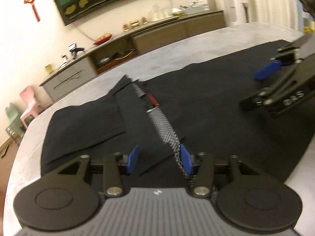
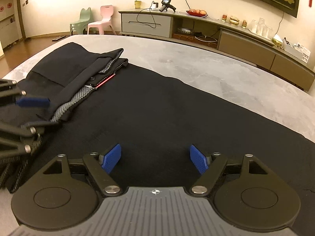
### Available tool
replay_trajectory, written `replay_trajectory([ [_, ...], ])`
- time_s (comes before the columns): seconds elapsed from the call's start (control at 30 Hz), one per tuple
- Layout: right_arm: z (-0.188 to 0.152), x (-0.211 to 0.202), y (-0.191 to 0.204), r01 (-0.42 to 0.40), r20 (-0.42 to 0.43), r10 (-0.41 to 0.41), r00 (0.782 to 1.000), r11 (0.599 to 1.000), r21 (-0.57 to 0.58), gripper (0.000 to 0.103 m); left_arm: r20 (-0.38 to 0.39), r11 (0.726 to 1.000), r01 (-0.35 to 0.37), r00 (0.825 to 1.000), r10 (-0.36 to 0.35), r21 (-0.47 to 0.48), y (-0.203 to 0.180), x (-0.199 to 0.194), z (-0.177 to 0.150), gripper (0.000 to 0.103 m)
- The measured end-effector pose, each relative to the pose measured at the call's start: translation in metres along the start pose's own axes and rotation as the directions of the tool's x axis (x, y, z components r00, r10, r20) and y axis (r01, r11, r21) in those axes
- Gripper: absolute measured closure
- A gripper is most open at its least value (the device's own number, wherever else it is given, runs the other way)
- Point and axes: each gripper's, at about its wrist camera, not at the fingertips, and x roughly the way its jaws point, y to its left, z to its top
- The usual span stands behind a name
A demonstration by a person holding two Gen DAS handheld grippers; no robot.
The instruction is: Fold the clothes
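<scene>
Black trousers [image 1: 206,102] [image 2: 157,108] lie spread on a grey table [image 1: 157,55] [image 2: 196,59]. Their waist end is folded over, showing a grey patterned lining [image 1: 161,125] [image 2: 72,102] and a red tag [image 1: 153,100] [image 2: 105,80]. My left gripper [image 1: 159,161] [image 2: 35,114] sits low over that folded waist. Its blue pads stand apart, with cloth lying loosely between them and the lining brushing the right pad. My right gripper [image 2: 155,160] [image 1: 259,86] hovers open over the flat black cloth, to the right of the fold, with nothing between its pads.
The table's rounded edge curves around the trousers on the left. A long sideboard [image 2: 236,37] [image 1: 177,29] with small items runs along the far wall. A pink chair [image 2: 102,19] and a green chair [image 2: 82,19] stand on the floor beyond.
</scene>
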Motion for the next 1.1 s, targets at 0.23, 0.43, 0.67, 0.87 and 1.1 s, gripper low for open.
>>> replay_trajectory([
  [0.23, 0.001, -0.003, -0.009, 0.005, -0.014, -0.005, 1.000, 1.000, 0.004, 0.025, -0.021, 0.999, -0.031, 0.999, 0.030, -0.044, 0.006, -0.005, 0.000, 0.058],
  [0.43, 0.044, -0.012, 0.002, -0.064, 0.060, 0.060, 0.996, 0.995, 0.071, 0.040, 0.052, 0.994, 0.103, 0.994, -0.101, -0.036, -0.012, -0.030, 0.002, 0.059],
  [0.67, 0.122, 0.083, 0.055, -0.232, -0.037, 0.235, 0.971, 0.971, 0.059, 0.053, 0.018, 0.990, 0.131, 0.991, -0.130, -0.048, -0.007, -0.025, -0.013, 0.059],
  [0.87, 0.146, 0.132, 0.078, -0.246, -0.049, 0.247, 0.968, 0.969, 0.025, 0.061, 0.003, 0.986, 0.150, 0.989, -0.150, -0.079, 0.005, -0.023, -0.020, 0.058],
  [1.1, 0.121, 0.108, 0.059, -0.127, -0.029, 0.127, 0.991, 0.992, 0.008, 0.037, -0.013, 0.967, 0.157, 0.987, -0.163, -0.199, 0.032, -0.016, -0.021, 0.052],
])
